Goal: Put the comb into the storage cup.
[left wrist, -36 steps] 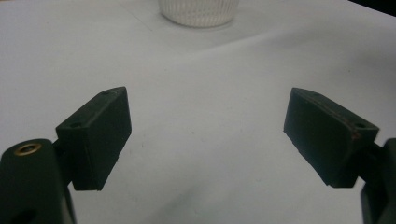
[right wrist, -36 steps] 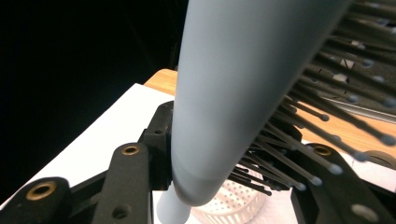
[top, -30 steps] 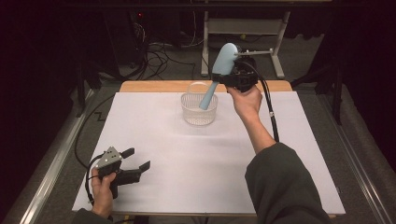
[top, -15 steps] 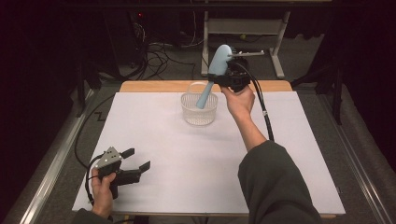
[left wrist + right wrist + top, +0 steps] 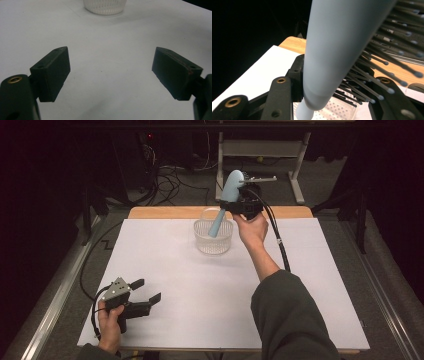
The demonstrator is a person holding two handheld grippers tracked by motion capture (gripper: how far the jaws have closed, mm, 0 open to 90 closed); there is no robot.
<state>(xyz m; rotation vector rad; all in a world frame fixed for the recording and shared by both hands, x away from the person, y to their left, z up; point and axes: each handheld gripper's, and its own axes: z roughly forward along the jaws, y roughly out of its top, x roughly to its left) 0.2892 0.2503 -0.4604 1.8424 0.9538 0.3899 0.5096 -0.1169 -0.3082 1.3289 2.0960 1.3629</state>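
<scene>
High view: a white sheet covers the table (image 5: 200, 285). Toward its far edge stands a small round clear plastic basket with perforated walls (image 5: 213, 236), the landmark here. Directly above and just right of the basket, the person's right hand holds the right gripper (image 5: 239, 206), whose jaws are clamped on a pale blue plastic hairbrush (image 5: 225, 202). The brush is tilted: its handle end dips down into the basket, and its head rises up and away beyond the basket's far rim. Well apart from the basket, at the near left corner of the sheet, the left hand holds the left gripper (image 5: 145, 292), its jaws spread apart with nothing between them.

Left gripper view: two black jaws stand wide apart over bare white sheet; the basket (image 5: 105, 6) sits far ahead of them.

Right gripper view: the hairbrush (image 5: 337, 47) is pinched between the jaws, dark ball-tipped bristles fanning right, and the basket (image 5: 332, 110) lies below its handle end.
</scene>
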